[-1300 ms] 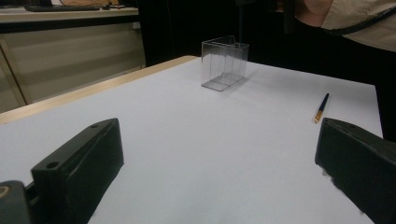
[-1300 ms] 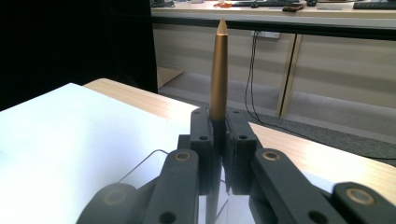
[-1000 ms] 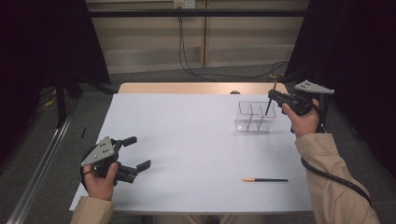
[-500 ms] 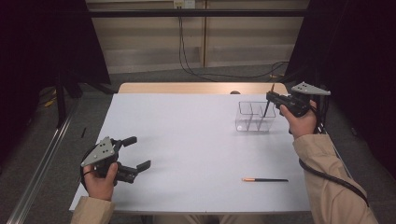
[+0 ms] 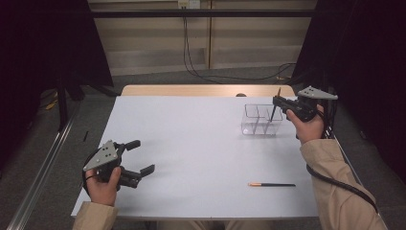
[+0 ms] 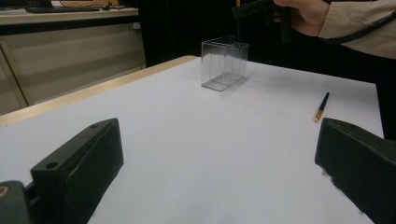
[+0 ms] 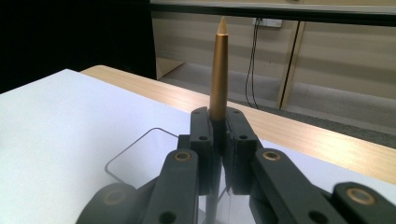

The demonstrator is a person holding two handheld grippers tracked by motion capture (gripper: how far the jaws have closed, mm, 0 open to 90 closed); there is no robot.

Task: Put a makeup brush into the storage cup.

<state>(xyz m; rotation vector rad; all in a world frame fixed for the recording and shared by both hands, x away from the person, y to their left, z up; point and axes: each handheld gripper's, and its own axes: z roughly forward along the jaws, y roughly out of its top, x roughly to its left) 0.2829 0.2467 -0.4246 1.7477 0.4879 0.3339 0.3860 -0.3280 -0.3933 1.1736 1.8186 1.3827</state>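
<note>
White tabletop, pale wood edge along the far side, dark curtains and a grey floor around it, cables on the back wall.

Item 1, left: left gripper, held low over the near left corner of the tabletop. Fingers wide apart, nothing between them. Same place as 1 second ago; idle.

Item 2, near right of centre: 1 pencil-like brush, dark shaft with an orange end, lying flat on the tabletop, well apart from both grippers. Unmoved in that second.

Item 3, far right: clear organiser box, open-topped and divided into compartments, standing on the tabletop.

Item 4, far right: right gripper, held above the box's right end. Fingers narrow, clamped on a gold-tipped pen. Pen upright, its gold point up, its lower shaft reaching down into the box; which compartment it enters cannot be told.

Change noted: over the last second the right gripper has drifted only slightly and the pen stayed upright over the box, grip unchanged.

Reading: placement looks nearly done, with release pending. Second item, the brush, is left to collect.
</note>
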